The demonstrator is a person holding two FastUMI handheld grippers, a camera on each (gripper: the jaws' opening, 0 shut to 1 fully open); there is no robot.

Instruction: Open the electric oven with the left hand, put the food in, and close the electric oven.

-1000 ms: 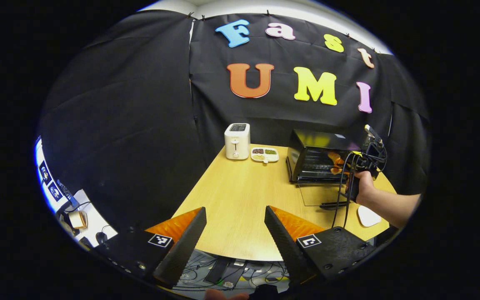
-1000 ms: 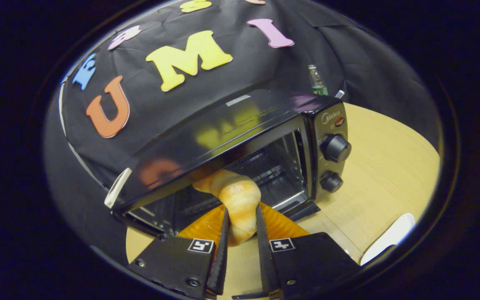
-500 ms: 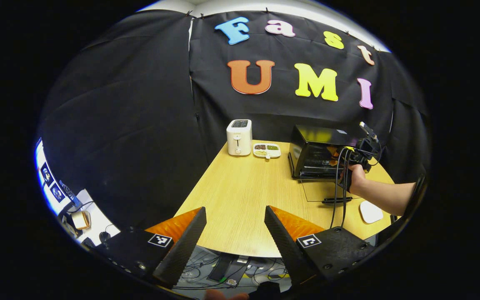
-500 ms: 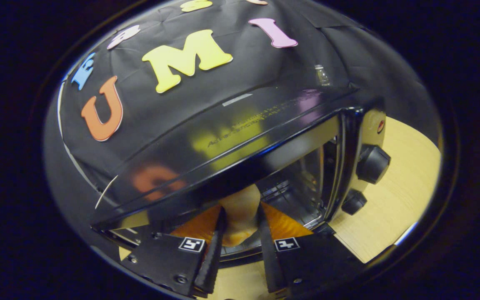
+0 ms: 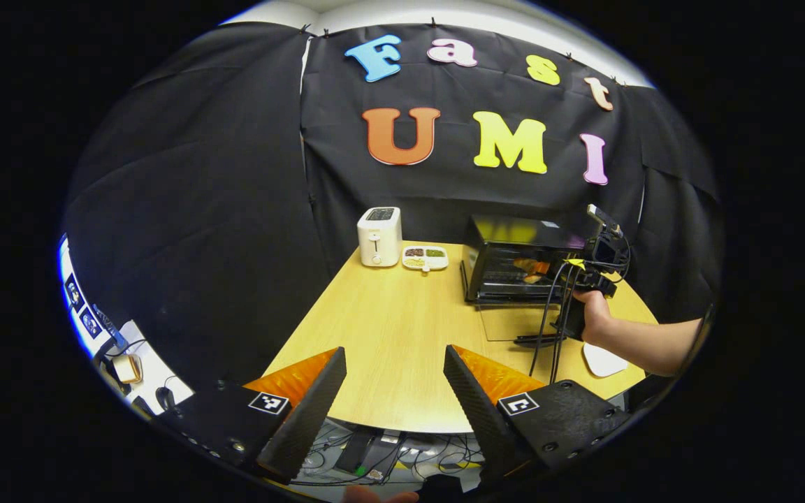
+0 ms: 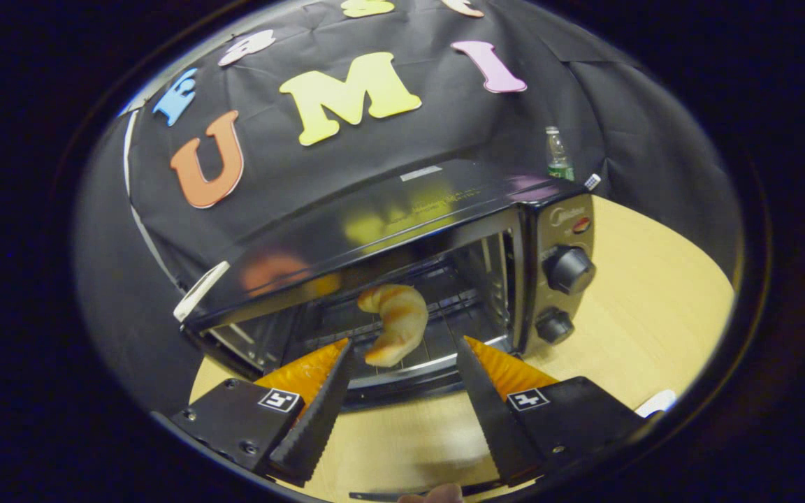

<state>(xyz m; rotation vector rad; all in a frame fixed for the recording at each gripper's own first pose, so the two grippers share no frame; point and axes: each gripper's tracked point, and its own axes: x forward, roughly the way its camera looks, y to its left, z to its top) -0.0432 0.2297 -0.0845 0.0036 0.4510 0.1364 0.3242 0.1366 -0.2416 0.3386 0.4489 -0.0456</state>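
Standing with its jaws wide and nothing between them, the right gripper (image 6: 397, 391) sits just in front of the oven mouth, and I judge it parted to release the food; the croissant (image 6: 394, 323) lies on the wire rack (image 6: 437, 342) inside the electric oven (image 6: 402, 230), apart from both fingers and towards the near edge of the rack, so it should clear a closing door; the oven's knobs (image 6: 569, 269) are on its right panel, untouched; in the left gripper view the glass door (image 5: 514, 323) lies folded down flat on the table (image 5: 388, 349), with a hand (image 5: 592, 314) holding the right gripper beside it; the left gripper (image 5: 394, 391) is also wide and empty, held well back at the near table edge, likely to keep clear until it is needed for the door; a toaster (image 5: 379, 236) and a divided snack dish (image 5: 425, 257) stand at the far side, left of the oven; remaining step, by my reading: lift the door shut.
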